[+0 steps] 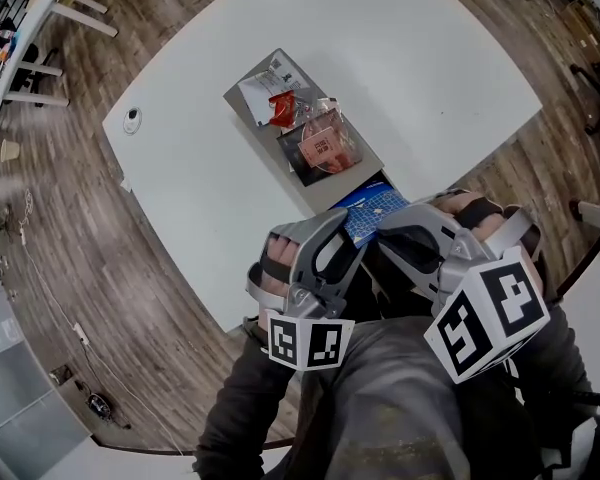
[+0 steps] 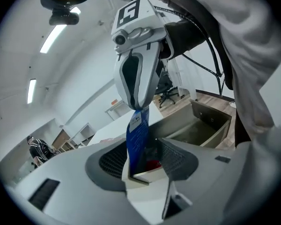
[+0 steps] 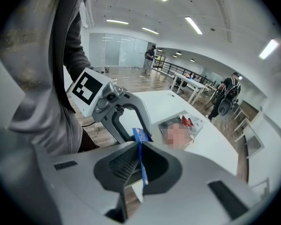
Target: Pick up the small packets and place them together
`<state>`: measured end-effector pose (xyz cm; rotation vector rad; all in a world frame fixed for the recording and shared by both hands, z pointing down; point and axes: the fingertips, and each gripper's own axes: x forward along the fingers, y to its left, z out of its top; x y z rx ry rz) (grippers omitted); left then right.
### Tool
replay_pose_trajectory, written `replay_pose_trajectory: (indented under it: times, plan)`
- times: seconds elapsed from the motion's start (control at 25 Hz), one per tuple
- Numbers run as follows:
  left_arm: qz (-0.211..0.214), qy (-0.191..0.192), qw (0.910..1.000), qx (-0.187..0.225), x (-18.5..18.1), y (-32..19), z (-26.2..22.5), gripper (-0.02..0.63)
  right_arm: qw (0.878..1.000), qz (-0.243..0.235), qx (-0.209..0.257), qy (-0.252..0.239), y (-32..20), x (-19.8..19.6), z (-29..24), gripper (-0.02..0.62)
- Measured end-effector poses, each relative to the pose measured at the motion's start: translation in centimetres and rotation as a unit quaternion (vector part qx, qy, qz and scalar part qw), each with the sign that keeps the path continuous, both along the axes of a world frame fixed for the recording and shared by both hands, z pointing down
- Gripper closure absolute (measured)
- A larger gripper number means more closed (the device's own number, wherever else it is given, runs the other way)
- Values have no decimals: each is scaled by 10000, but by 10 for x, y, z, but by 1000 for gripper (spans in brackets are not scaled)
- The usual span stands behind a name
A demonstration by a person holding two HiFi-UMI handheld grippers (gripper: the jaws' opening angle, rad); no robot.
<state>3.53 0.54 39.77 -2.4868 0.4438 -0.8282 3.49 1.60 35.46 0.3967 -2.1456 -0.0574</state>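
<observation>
Blue packet (image 1: 378, 206) largely hidden beneath both grippers; right gripper (image 2: 138, 107) clamps its top; left gripper (image 2: 147, 172) jaws parted around it, we note.

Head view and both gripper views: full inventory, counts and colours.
table: one, white, centre
tray: one, grey, on table
white packet: one, in tray
red packet: one, in tray
pink packet: one, in tray
blue packet: one, between both grippers, near table edge
floor: wood-look brown, around table
left gripper: one, grey, jaws apart, blue packet between them
right gripper: one, grey, shut on blue packet
</observation>
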Motion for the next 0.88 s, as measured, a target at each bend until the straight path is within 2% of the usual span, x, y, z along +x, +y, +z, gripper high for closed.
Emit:
replay_pose_trajectory:
  times: [0.12,0.16,0.24,0.28,0.44,0.52,0.72,0.88]
  plan:
    - [33,-12,9999,95,3,-2,-1,411,10000,-9,-30,-2,1,1,1,573]
    - [13,7,9999,140,3,-3,-3,448,10000,-15,-41,-4,2,1,1,573]
    - [-52,64,9998,185,2,-6,-5,562,10000,-26,-68,-20,3,1,2,572]
    - [-65,84,9998,171,2,-7,-6,575,10000,-33,-81,-17,4,1,3,573]
    - [-77,163,9998,17,2,-5,-4,600,9999,-67,-110,33,7,0,5,571]
    - [-174,307,9993,-127,0,-5,-5,601,10000,-7,20,3,6,0,1,564]
    - [-745,1035,9893,-707,-11,-17,-17,603,9964,492,689,-73,-9,17,-23,565]
    - [-823,1191,9877,-591,-22,-27,-55,603,9856,1068,1293,-228,-20,39,-50,565]
